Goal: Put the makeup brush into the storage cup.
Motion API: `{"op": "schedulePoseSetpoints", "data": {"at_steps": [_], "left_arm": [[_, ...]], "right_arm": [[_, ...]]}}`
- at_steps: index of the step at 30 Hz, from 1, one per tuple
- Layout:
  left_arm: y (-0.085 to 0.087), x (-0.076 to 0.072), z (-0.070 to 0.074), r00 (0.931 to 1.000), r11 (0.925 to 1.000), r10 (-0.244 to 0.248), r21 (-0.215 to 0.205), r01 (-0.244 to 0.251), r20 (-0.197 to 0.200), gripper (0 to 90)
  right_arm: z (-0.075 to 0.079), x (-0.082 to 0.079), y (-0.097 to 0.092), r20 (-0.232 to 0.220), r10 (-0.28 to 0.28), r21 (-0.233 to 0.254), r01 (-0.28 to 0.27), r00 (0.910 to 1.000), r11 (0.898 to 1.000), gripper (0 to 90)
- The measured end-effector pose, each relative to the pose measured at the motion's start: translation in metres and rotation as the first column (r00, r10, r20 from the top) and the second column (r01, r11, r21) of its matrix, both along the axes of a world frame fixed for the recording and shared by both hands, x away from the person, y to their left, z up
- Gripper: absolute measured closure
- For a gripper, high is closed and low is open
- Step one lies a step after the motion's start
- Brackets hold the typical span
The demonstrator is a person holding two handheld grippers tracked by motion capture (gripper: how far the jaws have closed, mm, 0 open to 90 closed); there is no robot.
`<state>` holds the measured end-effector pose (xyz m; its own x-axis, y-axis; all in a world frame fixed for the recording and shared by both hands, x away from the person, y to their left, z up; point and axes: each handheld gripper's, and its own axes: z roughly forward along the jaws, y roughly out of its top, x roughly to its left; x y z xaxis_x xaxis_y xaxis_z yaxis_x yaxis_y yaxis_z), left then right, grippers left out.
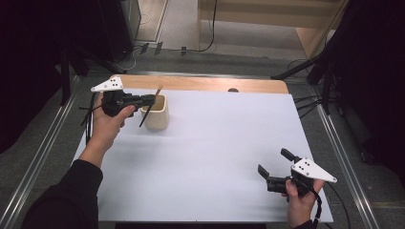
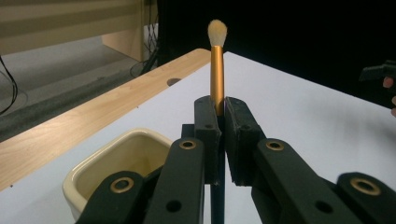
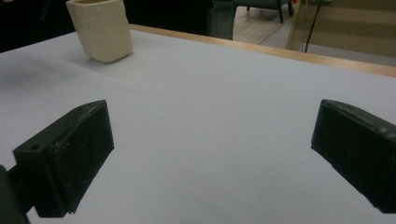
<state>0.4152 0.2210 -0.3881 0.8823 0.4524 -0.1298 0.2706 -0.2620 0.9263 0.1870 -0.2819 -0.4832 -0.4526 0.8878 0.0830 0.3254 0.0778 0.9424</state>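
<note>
Left gripper view: the left gripper clamps a gold-ferruled, soft-tufted brush over a glossy, seemingly ceramic cream cup; the right gripper gapes above the matte white table.

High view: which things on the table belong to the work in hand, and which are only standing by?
In the job:
- makeup brush, clamped in the left claw
- cream cup beside it

Standing by:
- right claw, open, holding nothing
- white table cover

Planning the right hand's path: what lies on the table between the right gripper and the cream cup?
Nothing: the high view shows bare white table between the right gripper and the cream cup; the right gripper view agrees.
</note>
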Motion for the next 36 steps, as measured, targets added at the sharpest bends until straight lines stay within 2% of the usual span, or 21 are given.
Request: {"op": "schedulePoseSetpoints", "data": {"at_steps": [3, 4, 7, 8, 11, 15, 20, 25, 27, 32, 36], "left_arm": [[-0.001, 0.001, 0.002, 1.0000, 0.9999, 0.009, -0.014, -0.009, 0.004, 84.8], [0.000, 0.002, 0.004, 0.9998, 0.9993, 0.020, -0.033, -0.020, 0.004, 84.8], [0.000, 0.003, 0.006, 0.9996, 0.9983, 0.027, -0.052, -0.027, 0.005, 84.8], [0.001, 0.004, 0.007, 0.9994, 0.9969, 0.034, -0.072, -0.033, 0.007, 84.8], [0.002, 0.006, 0.007, 0.9987, 0.9947, 0.050, -0.090, -0.049, 0.007, 84.8], [0.003, 0.009, 0.008, 0.9978, 0.9915, 0.066, -0.112, -0.066, 0.002, 84.8], [0.003, 0.011, 0.010, 0.9963, 0.9902, 0.086, -0.111, -0.084, 0.008, 84.8], [0.001, 0.015, 0.016, 0.9944, 0.9818, 0.105, -0.161, -0.101, 0.012, 84.8], [0.001, 0.016, 0.017, 0.9940, 0.9815, 0.108, -0.161, -0.104, 0.016, 84.8], [0.000, 0.022, 0.022, 0.9896, 0.9747, 0.139, -0.181, -0.131, 0.035, 84.8], [0.000, 0.026, 0.022, 0.9852, 0.9631, 0.168, -0.219, -0.157, 0.035, 84.8]], "right_arm": [[0.000, 0.000, 0.000, 0.002, -0.002, -0.001, 0.002, 1.0000, 1.000, 0.0], [0.000, 0.000, 0.000, 0.002, -0.002, -0.001, 0.002, 1.0000, 1.000, 0.0], [0.000, 0.000, 0.000, 0.000, -0.001, -0.002, 0.001, 1.0000, 1.000, 0.0], [0.000, 0.000, 0.000, 0.001, -0.001, -0.002, 0.001, 1.0000, 1.000, 0.0], [0.000, 0.000, 0.000, 0.001, -0.001, 0.000, 0.001, 1.0000, 1.000, 0.0], [0.000, 0.000, 0.000, 0.001, -0.001, -0.001, 0.001, 1.0000, 1.000, 0.0], [-0.001, 0.000, 0.000, -0.003, 0.001, -0.005, -0.001, 1.0000, 1.000, 0.0], [-0.001, 0.000, 0.001, -0.005, 0.002, -0.004, -0.002, 1.0000, 1.000, 0.0], [-0.001, 0.000, 0.001, -0.005, 0.003, -0.004, -0.003, 1.0000, 1.000, 0.0], [-0.001, 0.000, 0.000, -0.005, 0.003, -0.002, -0.003, 1.0000, 1.000, 0.0], [-0.001, -0.001, 0.000, -0.003, 0.005, -0.001, -0.005, 1.0000, 1.000, 0.0]]}}
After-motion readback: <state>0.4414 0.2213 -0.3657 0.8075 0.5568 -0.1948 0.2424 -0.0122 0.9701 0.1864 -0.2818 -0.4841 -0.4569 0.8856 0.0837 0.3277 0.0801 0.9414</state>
